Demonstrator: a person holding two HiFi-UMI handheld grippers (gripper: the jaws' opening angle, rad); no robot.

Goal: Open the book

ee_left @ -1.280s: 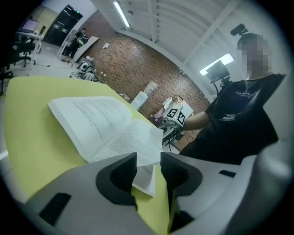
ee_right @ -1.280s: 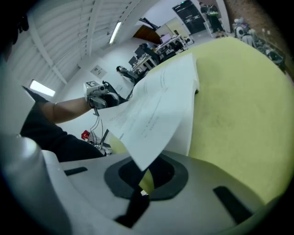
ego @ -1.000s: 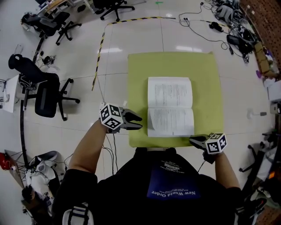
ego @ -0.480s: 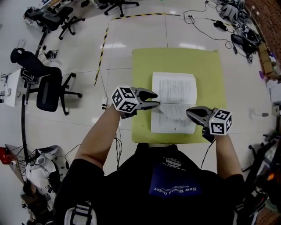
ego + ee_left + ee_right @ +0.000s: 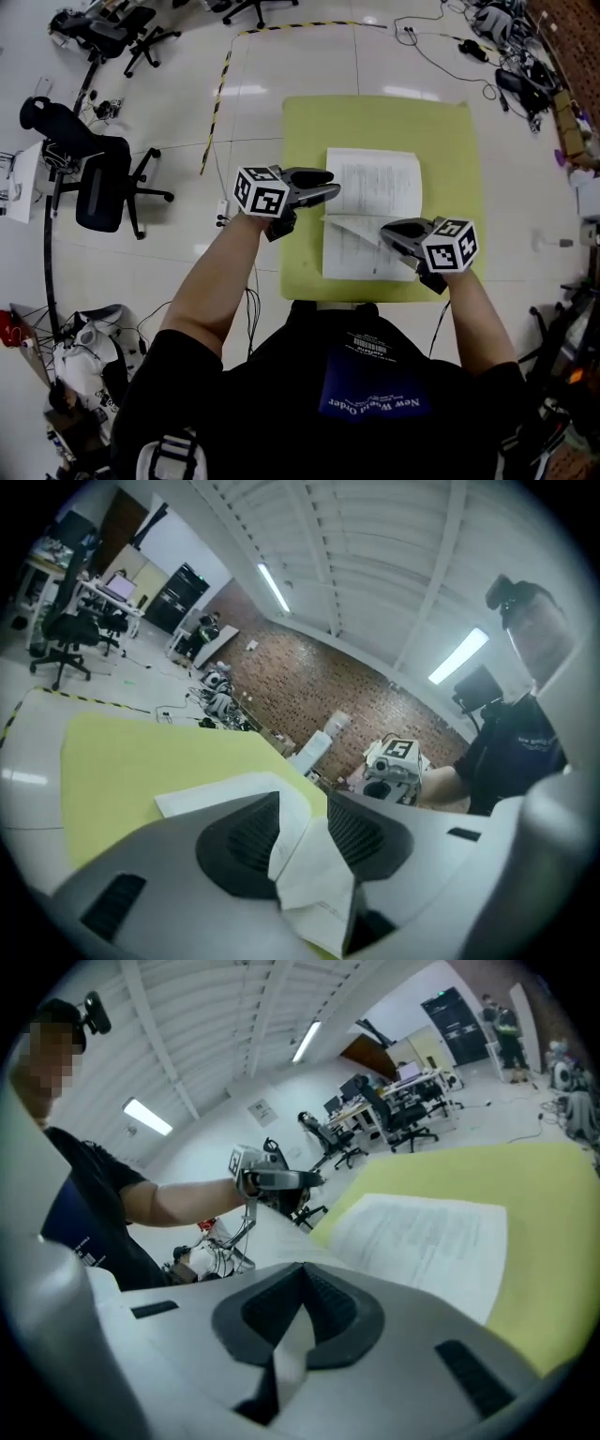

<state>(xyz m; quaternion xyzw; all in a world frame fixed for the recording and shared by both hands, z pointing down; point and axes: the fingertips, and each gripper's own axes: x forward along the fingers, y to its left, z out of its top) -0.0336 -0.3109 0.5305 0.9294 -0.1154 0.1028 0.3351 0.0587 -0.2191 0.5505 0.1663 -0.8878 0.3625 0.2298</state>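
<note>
Locate the tiled floor [image 5: 244, 122] carrying a yellow-green mat [image 5: 309, 122]. Find the book [image 5: 380, 178] lying open near the mat's centre. Note both forearms reaching forward, tongs held above the book and angled inward toward each other. Observe the left tongs [image 5: 333, 184] at the book's left edge, clamped on a lifted page [image 5: 349, 223]. Observe the right tongs [image 5: 386, 232] over the lower half, pinched shut on that page's other end.

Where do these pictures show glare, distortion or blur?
Head view: bright glare patches on the floor; straight lines bend near the edges. Left gripper view: fisheye with dark corners; the left gripper and the page in it look soft. Right gripper view: same fisheye; right gripper soft, book sharper.
</note>
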